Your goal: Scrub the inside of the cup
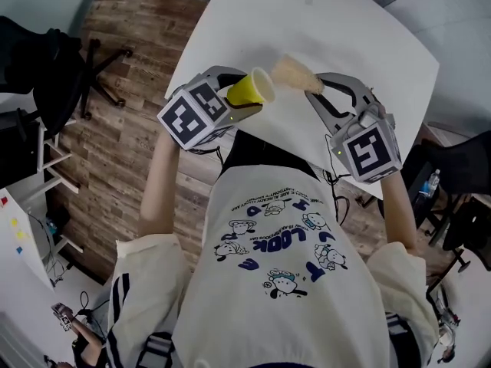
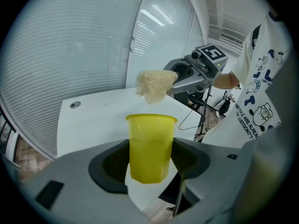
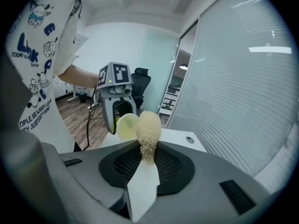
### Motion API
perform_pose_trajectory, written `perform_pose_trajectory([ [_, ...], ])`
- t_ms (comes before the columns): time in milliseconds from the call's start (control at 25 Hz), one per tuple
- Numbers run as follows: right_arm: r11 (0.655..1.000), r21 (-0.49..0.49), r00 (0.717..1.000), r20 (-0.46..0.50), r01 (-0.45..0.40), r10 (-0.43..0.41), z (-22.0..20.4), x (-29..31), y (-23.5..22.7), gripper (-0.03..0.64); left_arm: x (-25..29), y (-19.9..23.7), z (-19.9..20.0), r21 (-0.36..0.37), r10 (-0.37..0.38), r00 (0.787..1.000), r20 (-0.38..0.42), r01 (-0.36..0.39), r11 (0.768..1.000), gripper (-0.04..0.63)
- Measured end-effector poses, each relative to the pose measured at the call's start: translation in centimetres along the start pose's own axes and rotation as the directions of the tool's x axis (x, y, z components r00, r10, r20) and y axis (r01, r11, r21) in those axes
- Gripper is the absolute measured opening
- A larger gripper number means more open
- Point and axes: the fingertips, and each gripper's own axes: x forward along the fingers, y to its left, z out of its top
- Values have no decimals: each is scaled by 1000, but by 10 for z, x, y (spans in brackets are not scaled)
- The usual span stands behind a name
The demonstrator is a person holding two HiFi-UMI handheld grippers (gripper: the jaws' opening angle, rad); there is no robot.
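We hold the cup (image 1: pixel 257 87) in our left gripper (image 1: pixel 235 95), jaws closed on its yellow sides around the lower half, base toward us. In the left gripper view the pads press both walls and the open rim stands clear above them. The cup is up in the air over the near edge of the white table (image 1: pixel 345 29), tipped on its side so that its mouth faces our right gripper (image 1: pixel 316 89).

That gripper's jaws stand narrow, pinching the thin end of a pale, fibrous scrubber (image 1: pixel 294 73). The bushy end sticks out past the tips, toward the cup. The scrubber is outside the cup, just beside the rim; the left gripper view shows a small gap between the two. From the right gripper view the cup's mouth shows as a pale yellow disc just behind the scrubber. Both grippers hang close together over the table's edge.
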Motion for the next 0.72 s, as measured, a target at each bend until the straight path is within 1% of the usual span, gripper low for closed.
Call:
perform_pose_trajectory([
  [120,990,128,997,41,67,-73,2,-4,-18,92,-6,10,15,-47,66,994,92,-62,997,302],
  [200,963,248,989,74,104,-126,2,-9,-31,92,-12,15,25,-79,101,983,152,-90,993,302],
  [280,916,382,978,111,123,-177,1,-14,-43,92,-17,18,34,-100,137,971,196,-120,988,302],
  [360,854,504,962,144,131,-233,3,-20,-54,92,-22,21,41,-114,174,958,226,-151,982,302],
  [400,825,549,953,158,133,-259,4,-23,-58,92,-23,22,44,-122,188,953,238,-163,979,302],
  [440,801,583,944,170,134,-281,4,-24,-63,92,-24,24,47,-134,200,947,252,-170,976,302],
  [520,767,626,930,184,140,-319,2,-27,-70,94,-25,27,53,-160,220,934,281,-180,971,302],
  [600,747,645,918,179,161,-353,-1,-30,-74,94,-27,29,57,-178,241,922,303,-193,965,302],
  [720,728,655,905,159,203,-395,-5,-34,-77,94,-27,29,61,-182,270,911,313,-222,958,302],
])
